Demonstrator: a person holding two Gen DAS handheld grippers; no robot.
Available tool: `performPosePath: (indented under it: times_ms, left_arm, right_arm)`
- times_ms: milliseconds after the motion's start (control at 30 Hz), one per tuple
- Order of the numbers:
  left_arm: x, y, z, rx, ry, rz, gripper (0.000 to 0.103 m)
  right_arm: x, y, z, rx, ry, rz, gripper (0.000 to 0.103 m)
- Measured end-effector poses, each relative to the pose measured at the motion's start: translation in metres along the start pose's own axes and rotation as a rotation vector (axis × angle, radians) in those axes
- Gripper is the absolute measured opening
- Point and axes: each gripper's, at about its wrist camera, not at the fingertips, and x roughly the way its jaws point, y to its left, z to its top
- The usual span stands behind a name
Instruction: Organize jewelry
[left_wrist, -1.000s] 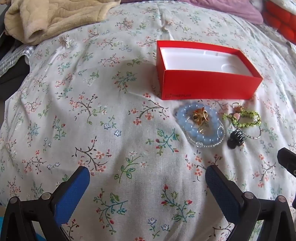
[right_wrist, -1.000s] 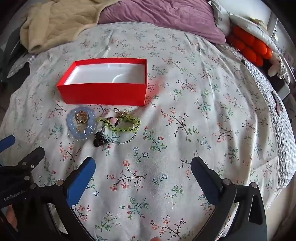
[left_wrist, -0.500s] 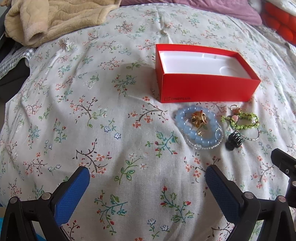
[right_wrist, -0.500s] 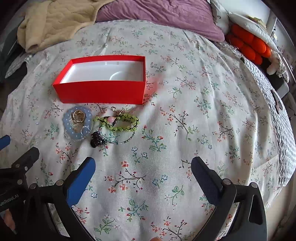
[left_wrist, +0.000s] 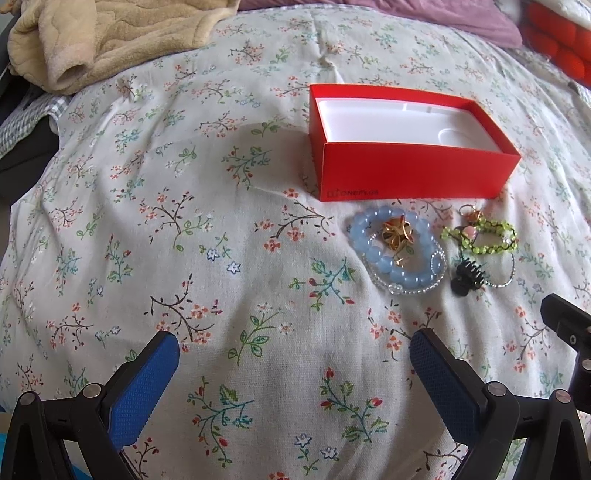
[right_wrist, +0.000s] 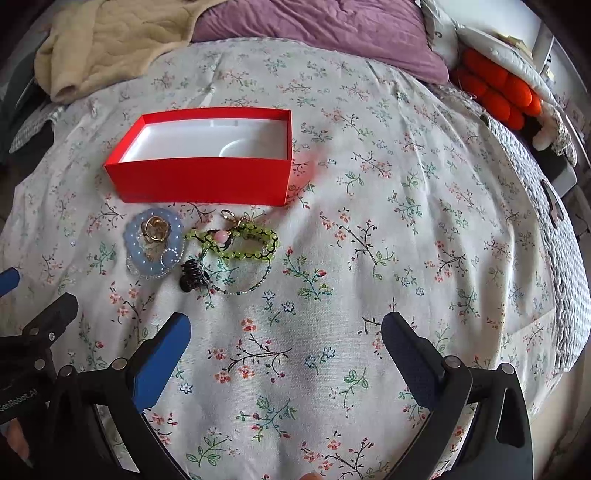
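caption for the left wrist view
Open left tongs hover over floral bedding before an empty red box and bracelets.

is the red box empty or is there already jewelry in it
Empty. The red box shows only its bare white liner; the blue bracelet and other pieces lie outside on the bedspread.

Bedding and clutter around the bed

A white floral bedspread (right_wrist: 369, 229) is spread across the bed; a crumpled beige fleece garment (left_wrist: 110, 40) is heaped at its far left corner, a purple pillow (right_wrist: 317, 33) is laid along the far edge, and an orange ribbed cushion (right_wrist: 498, 92) is seen at the far right
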Motion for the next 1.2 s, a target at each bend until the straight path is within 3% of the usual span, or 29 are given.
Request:
performPosePath:
  times_ms: [433,733,867,1200]
  left_arm:
    - [0.004,0.003,0.003,-0.012,0.020,-0.027,0.103]
    - [0.006,0.004,0.008,0.002,0.034,-0.037,0.103]
    - [0.005,0.011,0.015,-0.021,0.043,-0.070,0.103]
    - [0.005,0.019,0.042,-0.061,0.075,-0.221,0.096]
  right_arm:
    - [-0.002,0.001,0.002,-0.007,0.050,0.021,0.103]
    - [-0.001,0.002,0.002,-0.012,0.021,0.019,0.103]
    - [0.000,0.000,0.005,-0.018,0.023,0.009,0.103]
    - [-0.009,-0.014,0.027,-0.001,0.061,0.143,0.103]
